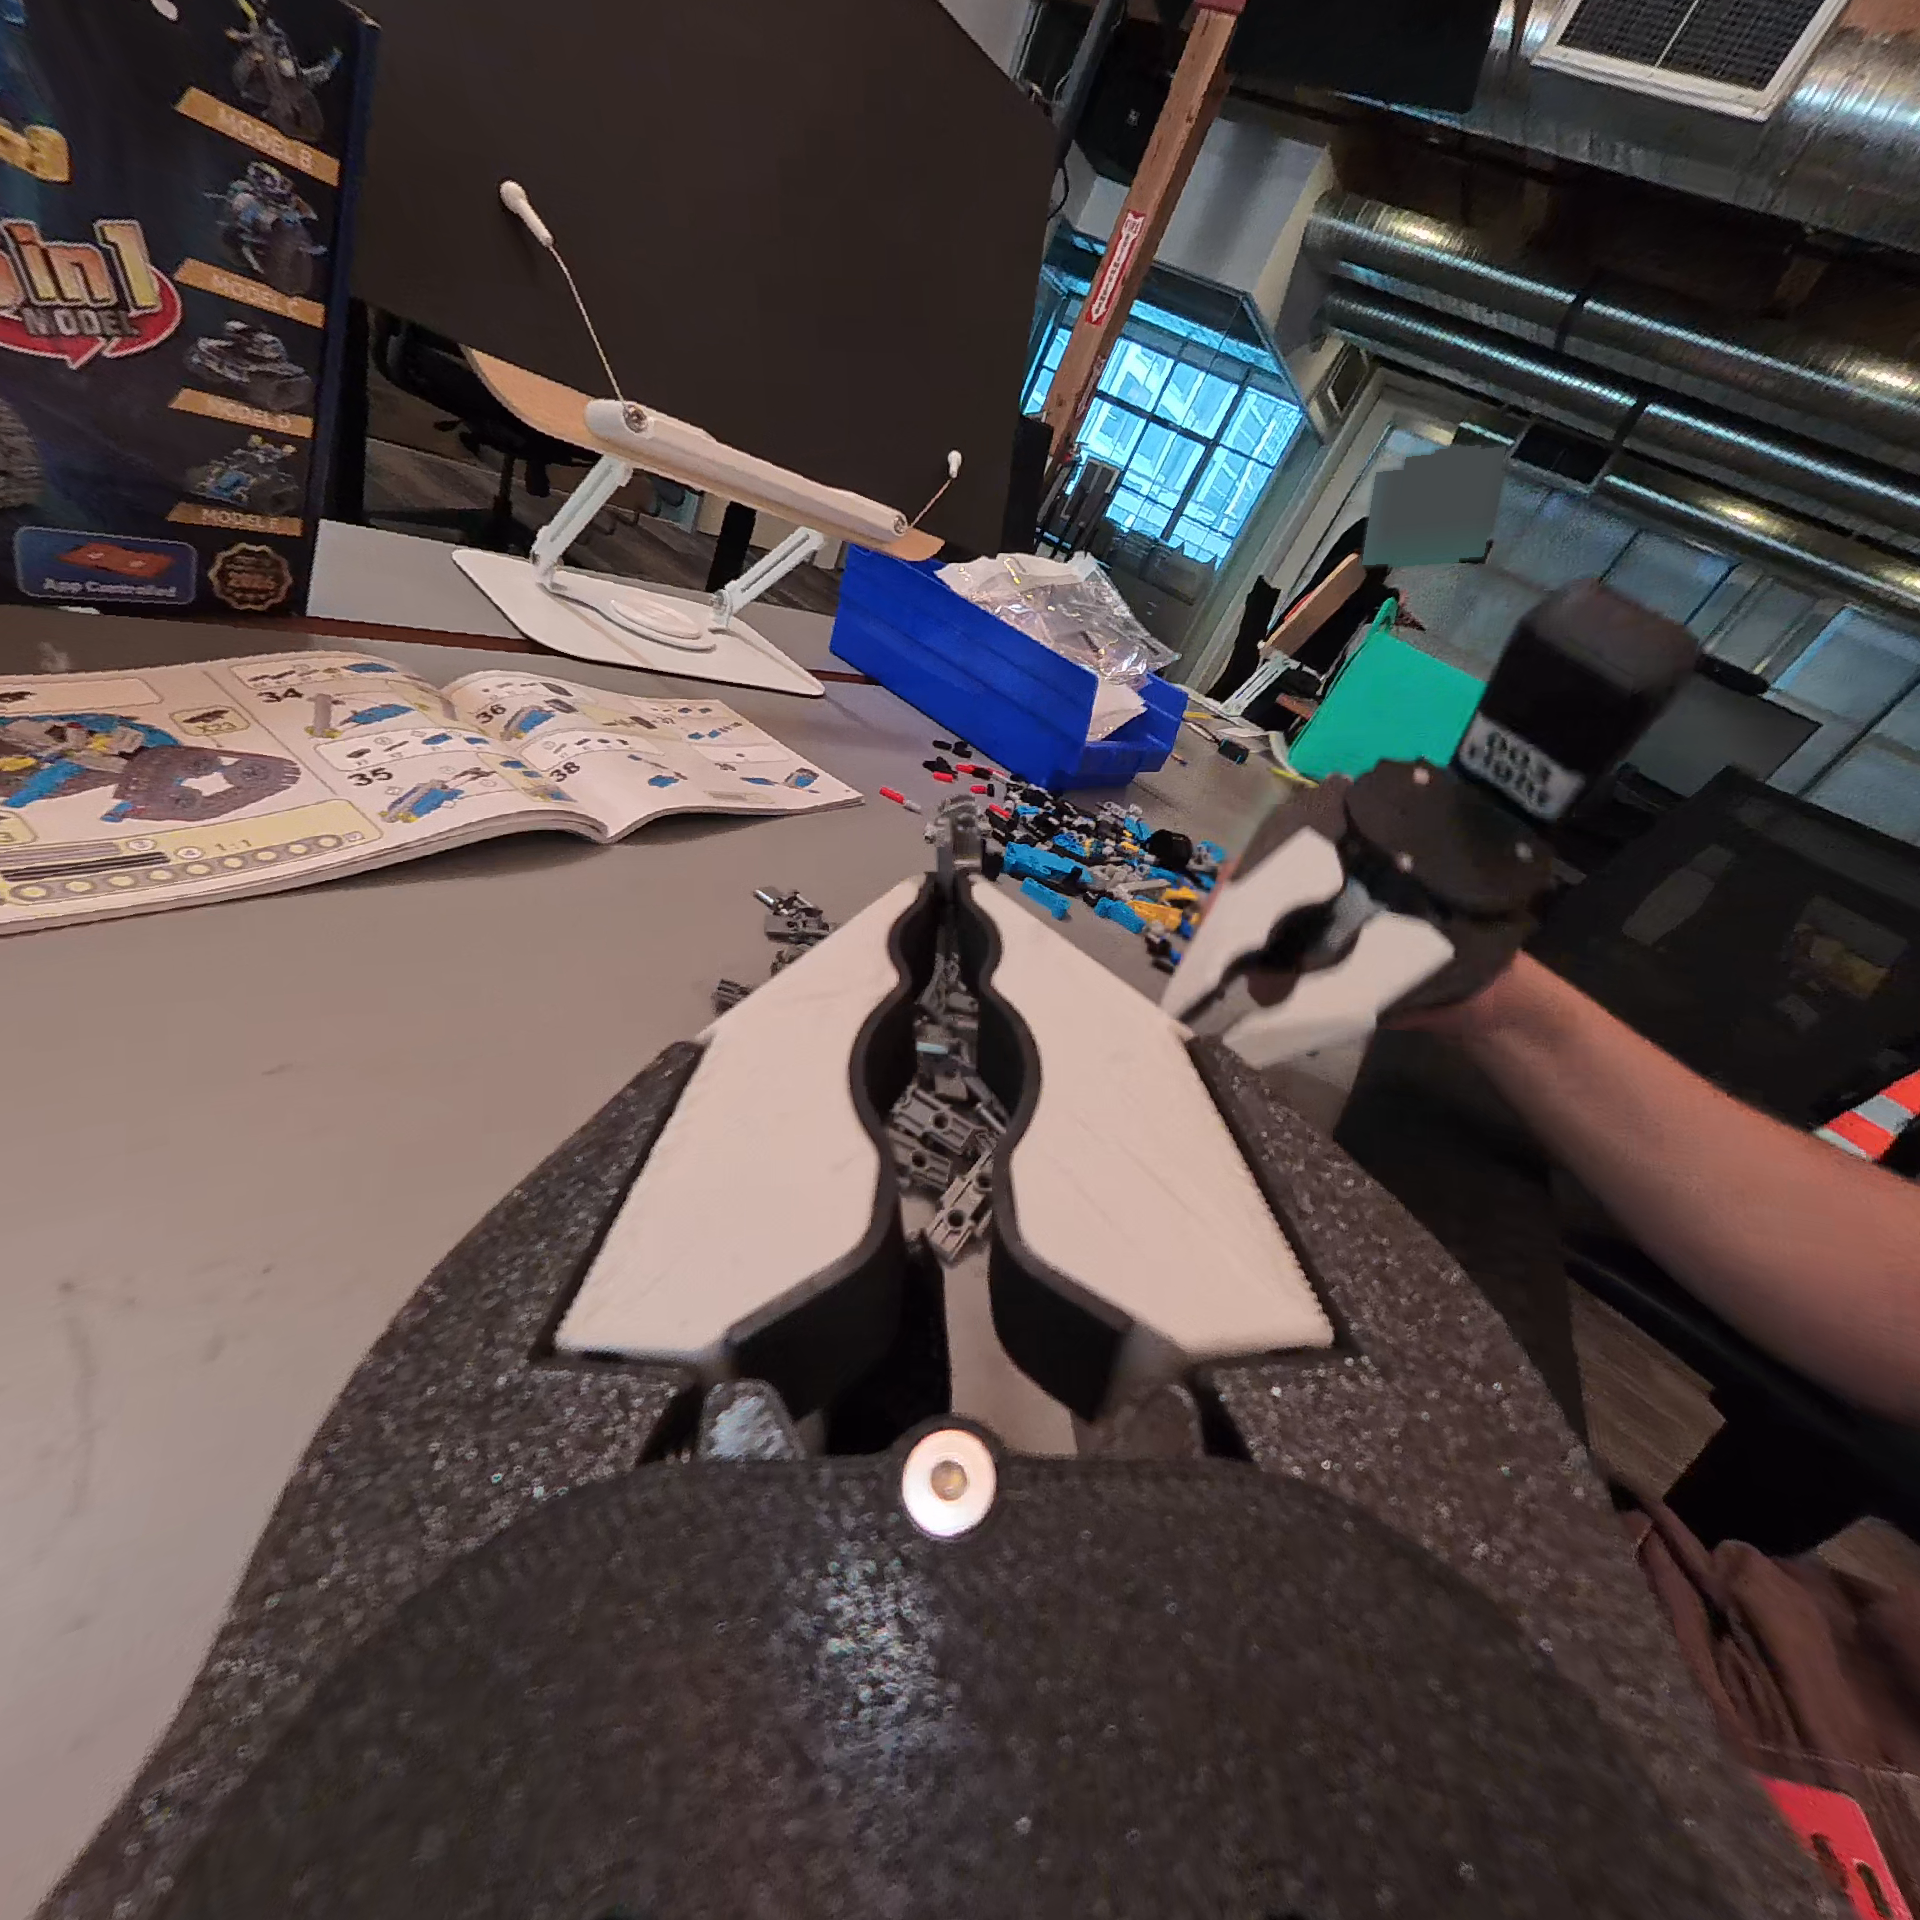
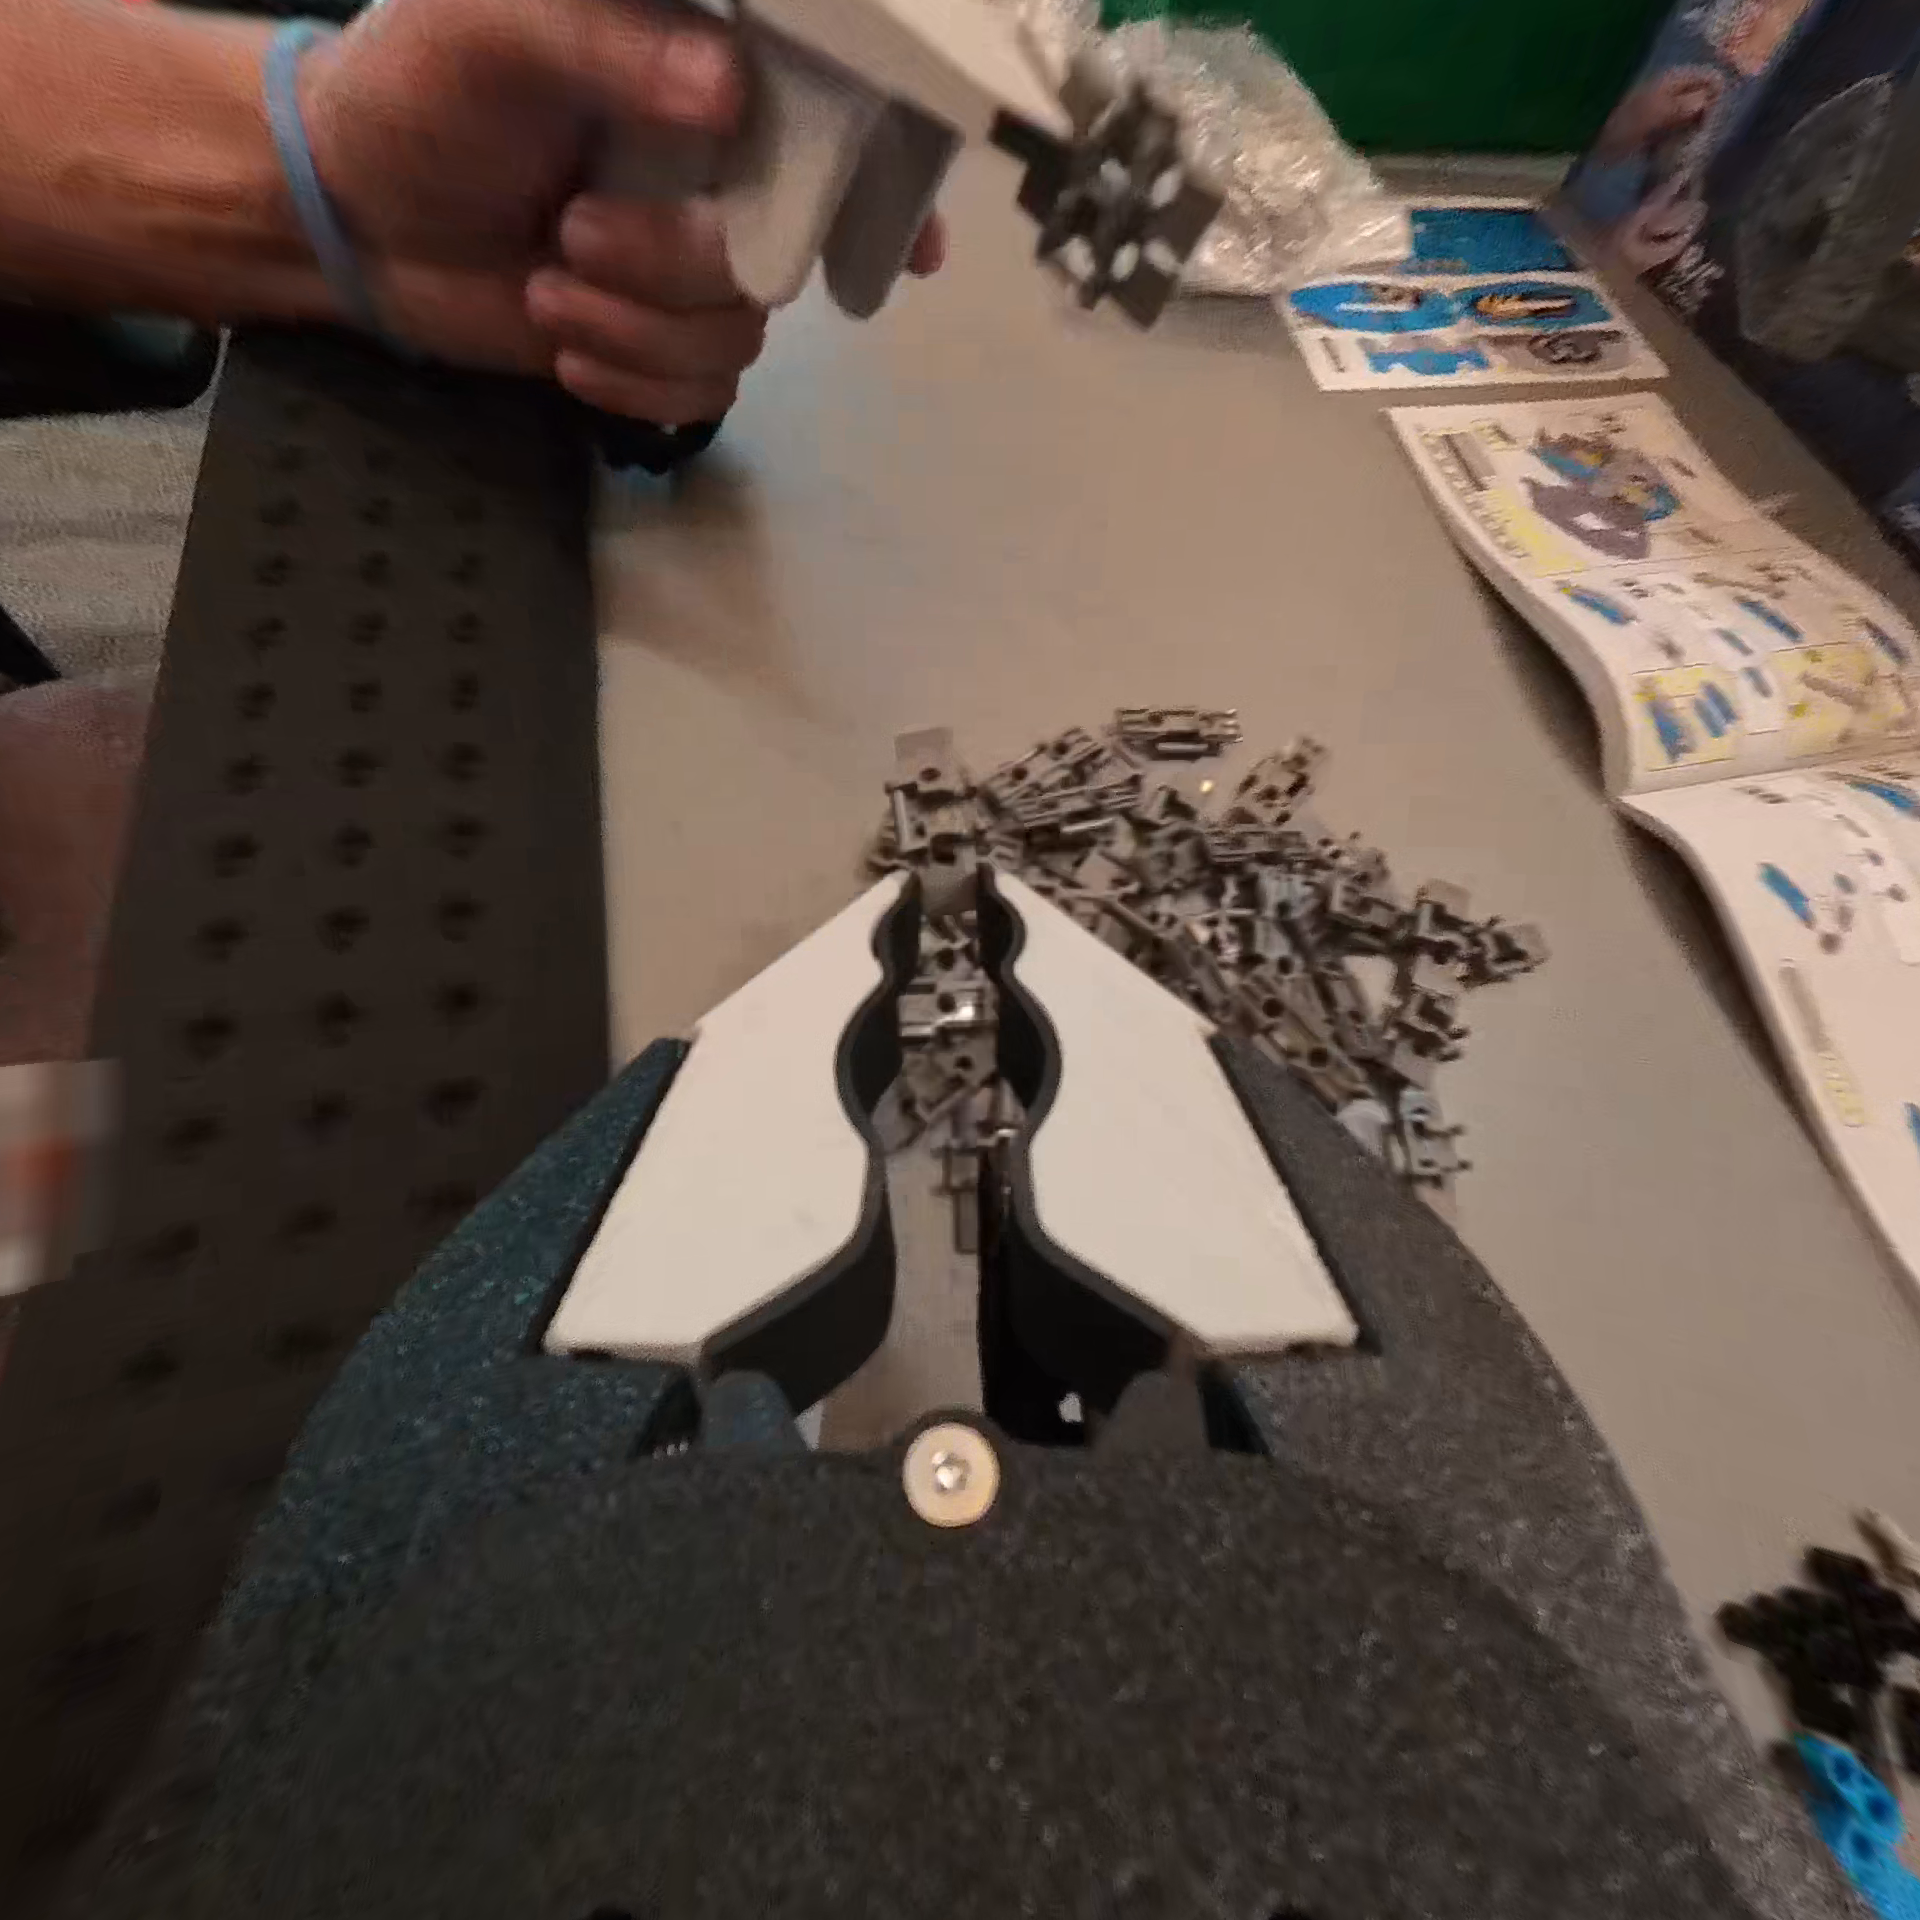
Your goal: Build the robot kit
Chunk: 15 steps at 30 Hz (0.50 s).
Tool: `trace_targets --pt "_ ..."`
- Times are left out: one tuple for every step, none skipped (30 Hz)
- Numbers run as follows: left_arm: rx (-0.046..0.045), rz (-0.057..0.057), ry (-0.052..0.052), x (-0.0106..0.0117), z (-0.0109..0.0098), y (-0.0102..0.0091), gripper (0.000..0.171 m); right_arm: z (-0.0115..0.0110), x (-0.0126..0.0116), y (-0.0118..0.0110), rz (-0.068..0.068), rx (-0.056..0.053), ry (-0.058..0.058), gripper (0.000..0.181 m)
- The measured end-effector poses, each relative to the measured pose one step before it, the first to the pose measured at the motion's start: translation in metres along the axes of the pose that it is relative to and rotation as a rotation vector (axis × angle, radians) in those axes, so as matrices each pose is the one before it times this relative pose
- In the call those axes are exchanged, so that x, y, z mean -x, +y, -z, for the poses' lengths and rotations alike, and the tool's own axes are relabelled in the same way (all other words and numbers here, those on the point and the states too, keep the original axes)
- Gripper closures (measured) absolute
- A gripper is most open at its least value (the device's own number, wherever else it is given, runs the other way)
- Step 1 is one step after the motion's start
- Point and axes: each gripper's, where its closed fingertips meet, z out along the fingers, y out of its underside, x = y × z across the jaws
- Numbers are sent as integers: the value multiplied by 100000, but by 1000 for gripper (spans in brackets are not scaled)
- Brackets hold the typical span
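Left tongs: clamped on a grey brick assembly.
Right tongs: nearly closed, nipping a grey piece at the grey pile.

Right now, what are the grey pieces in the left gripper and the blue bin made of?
Grey assembly held in the left gripper: looks like moulded plastic, matt, with pin holes, like the grey links heaped below. Blue bin: probably rigid plastic, smooth with a slight sheen.
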Motion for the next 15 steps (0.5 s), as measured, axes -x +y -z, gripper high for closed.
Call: trace_targets --pt "-417 845 809 -127 -210 -126 169 -658 1054 697 1365 3637 -1336 171" --pt "-909 1145 1219 -199 -274 -185 169 -600 845 564 1100 3028 -1323 171" --pt "-743 1650 1549 -266 -355 -140 169 -490 567 369 743 1965 -579 170" --pt "-207 1880 1889 -335 -409 -19 169 -335 210 301 828 1496 865 170" --pt "219 1653 2260 -427 -478 94 169 -195 104 318 765 1489 1117 170" --pt "709 1227 2707 -549 -531 191 169 -54 28 287 651 1137 1244 170" --pt "1076 687 2592 -570 -574 252 169 81 3 243 530 518 1307 170" --pt "1014 82 2159 -531 -602 263 169 173 -43 297 338 461 1221 170" --pt "1244 -278 2292 -555 -596 291 169 252 -159 369 122 553 1559 170" --pt "1635 -404 2581 -593 -579 360 169 260 -202 447 -472 610 1185 171" --pt "1823 -361 2421 -555 -500 399 169 234 -197 491 -1154 857 607 170" --pt "1869 -351 2039 -480 -413 413 169 201 -186 487 -1413 785 193 170" --pt "1642 -474 1663 -412 -279 345 169 174 -66 348 -1520 180 -706 170" --pt "1186 -717 1415 -364 -170 243 169 157 38 172 -1610 -548 -1414 170" --pt "945 -726 1385 -336 -95 153 168 147 70 -5 -1542 -1056 -1454 170"
